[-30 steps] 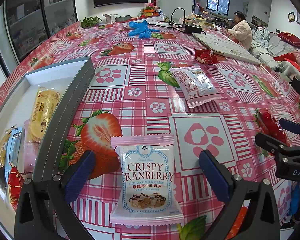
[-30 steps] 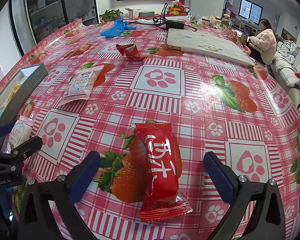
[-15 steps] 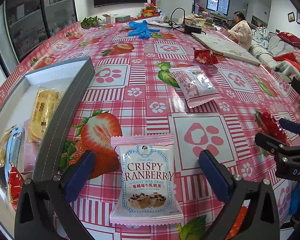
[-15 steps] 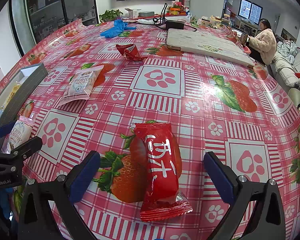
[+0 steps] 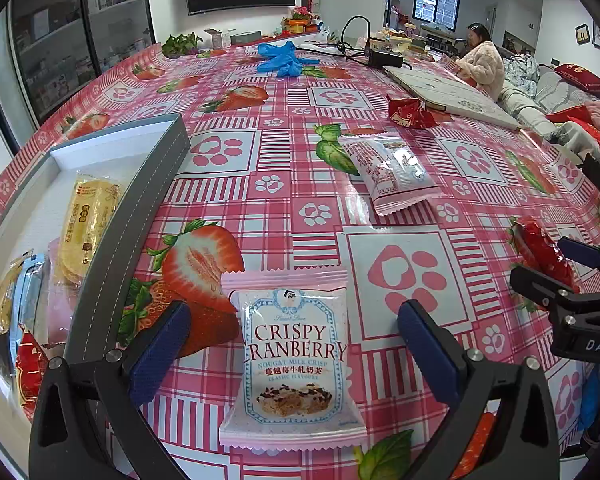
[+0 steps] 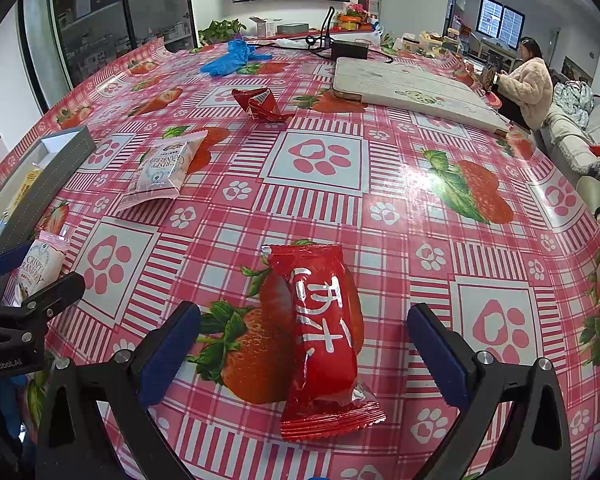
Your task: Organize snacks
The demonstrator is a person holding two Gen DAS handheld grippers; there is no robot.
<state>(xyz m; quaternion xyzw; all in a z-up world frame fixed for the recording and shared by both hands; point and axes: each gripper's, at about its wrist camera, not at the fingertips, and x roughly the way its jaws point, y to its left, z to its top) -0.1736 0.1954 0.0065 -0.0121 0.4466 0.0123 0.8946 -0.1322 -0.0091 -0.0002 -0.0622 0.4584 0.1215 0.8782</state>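
My left gripper (image 5: pixel 294 342) is open, its blue pads either side of a pink Crispy Cranberry packet (image 5: pixel 294 360) lying flat on the tablecloth. My right gripper (image 6: pixel 304 344) is open around a red snack packet (image 6: pixel 320 332), also flat on the table. A grey tray (image 5: pixel 128 216) with a white inside holds several snacks, among them a yellow packet (image 5: pixel 88 216); it lies left of the left gripper. A second cranberry packet (image 5: pixel 388 172) and a crumpled red wrapper (image 5: pixel 412 114) lie farther back.
A pale board (image 6: pixel 412 90) and blue gloves (image 6: pixel 230 58) lie at the far side of the table, with cables and a black box (image 6: pixel 350 49). A person in a cream coat (image 6: pixel 528 80) sits at the far right. Glass cabinets stand left.
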